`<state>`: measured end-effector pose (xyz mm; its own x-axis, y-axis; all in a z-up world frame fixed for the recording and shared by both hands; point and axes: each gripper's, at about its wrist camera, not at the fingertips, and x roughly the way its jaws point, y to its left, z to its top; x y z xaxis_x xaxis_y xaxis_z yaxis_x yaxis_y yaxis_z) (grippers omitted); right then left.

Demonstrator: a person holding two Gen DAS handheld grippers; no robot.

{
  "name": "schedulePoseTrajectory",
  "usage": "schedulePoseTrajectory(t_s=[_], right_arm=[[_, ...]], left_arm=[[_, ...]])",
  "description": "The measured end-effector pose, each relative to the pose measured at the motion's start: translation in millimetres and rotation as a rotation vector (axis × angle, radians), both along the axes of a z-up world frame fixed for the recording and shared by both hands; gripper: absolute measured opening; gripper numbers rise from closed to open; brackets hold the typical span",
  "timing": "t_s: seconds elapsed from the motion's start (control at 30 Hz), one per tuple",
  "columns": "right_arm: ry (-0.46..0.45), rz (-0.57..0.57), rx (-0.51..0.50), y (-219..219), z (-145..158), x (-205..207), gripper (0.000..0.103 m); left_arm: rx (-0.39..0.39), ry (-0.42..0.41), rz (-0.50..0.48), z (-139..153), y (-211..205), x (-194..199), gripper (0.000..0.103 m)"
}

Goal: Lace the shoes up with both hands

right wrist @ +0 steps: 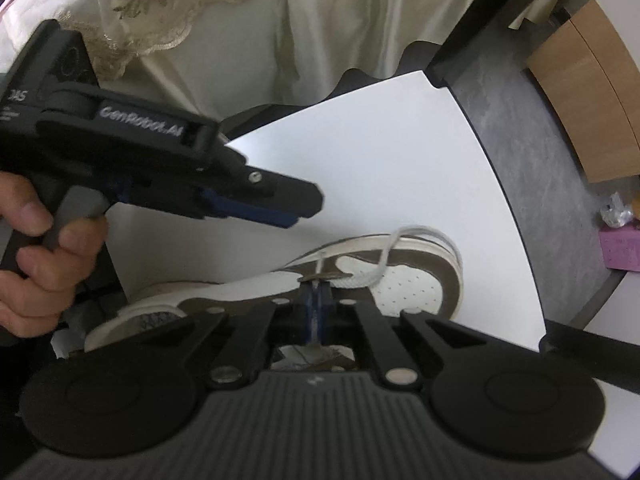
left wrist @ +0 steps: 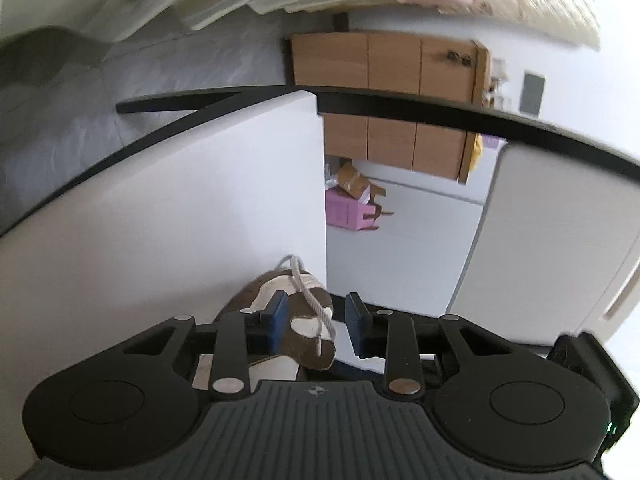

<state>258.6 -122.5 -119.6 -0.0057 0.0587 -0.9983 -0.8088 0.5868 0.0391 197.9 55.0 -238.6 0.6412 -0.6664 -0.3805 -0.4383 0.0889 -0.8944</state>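
A brown and white sneaker (right wrist: 416, 284) lies on its side on the white tabletop (right wrist: 360, 152). Its white lace (right wrist: 384, 260) loops over the toe area. My right gripper (right wrist: 316, 304) points down and is shut on the thin brown eyelet flap, right beside where the lace comes out. In the left wrist view, the sneaker (left wrist: 280, 292) and the lace (left wrist: 316, 308) lie between the blue pads of my left gripper (left wrist: 316, 322). Those jaws stand apart, with a gap on the right side. A hand (right wrist: 36, 248) holds the left gripper (right wrist: 308, 208) above the shoe.
The white tabletop (left wrist: 160, 220) has a black rim and ends just beyond the shoe. On the floor past it are a pink box (left wrist: 348, 212) and a wooden cabinet (left wrist: 400, 80). A cream lace-trimmed cloth (right wrist: 200, 20) hangs behind the table.
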Motion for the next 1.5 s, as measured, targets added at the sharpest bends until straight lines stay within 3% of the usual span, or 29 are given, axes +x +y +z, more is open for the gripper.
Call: schedulePoseTrajectory(t_s=[0.47, 0.53, 0.6, 0.67, 0.83, 0.87, 0.9, 0.93, 1.27, 1.5], right_arm=[[0.012, -0.063, 0.039, -9, 0, 4, 0.003], [0.015, -0.076, 0.048, -12, -1, 5, 0.003], [0.015, -0.078, 0.052, -13, 0, 5, 0.003], [0.006, -0.069, 0.054, -14, 2, 3, 0.004], [-0.028, -0.012, 0.048, -10, 13, 1, 0.007], [-0.034, 0.003, 0.048, -7, 14, 2, 0.014], [-0.038, 0.019, 0.050, -5, 16, 2, 0.027], [-0.038, 0.038, 0.054, -2, 17, 2, 0.032], [-0.066, 0.262, -0.029, 21, -2, -8, 0.031], [-0.071, 0.276, -0.060, 17, -5, -10, 0.030]], left_arm=[[-0.030, 0.008, -0.062, -5, -18, 6, 0.035], [-0.040, 0.006, -0.070, -6, -20, 6, 0.018], [-0.055, -0.002, -0.084, -6, -22, 7, 0.010], [-0.046, -0.009, -0.093, -4, -23, 8, 0.009], [0.004, -0.013, -0.097, 1, -21, 7, 0.003], [0.007, -0.014, -0.096, 1, -21, 7, 0.003], [0.009, -0.015, -0.095, 2, -21, 7, 0.003], [0.015, -0.018, -0.097, 2, -21, 7, 0.003], [0.089, -0.047, -0.114, 13, -17, 8, 0.002], [0.127, -0.067, -0.097, 21, -11, 5, 0.002]])
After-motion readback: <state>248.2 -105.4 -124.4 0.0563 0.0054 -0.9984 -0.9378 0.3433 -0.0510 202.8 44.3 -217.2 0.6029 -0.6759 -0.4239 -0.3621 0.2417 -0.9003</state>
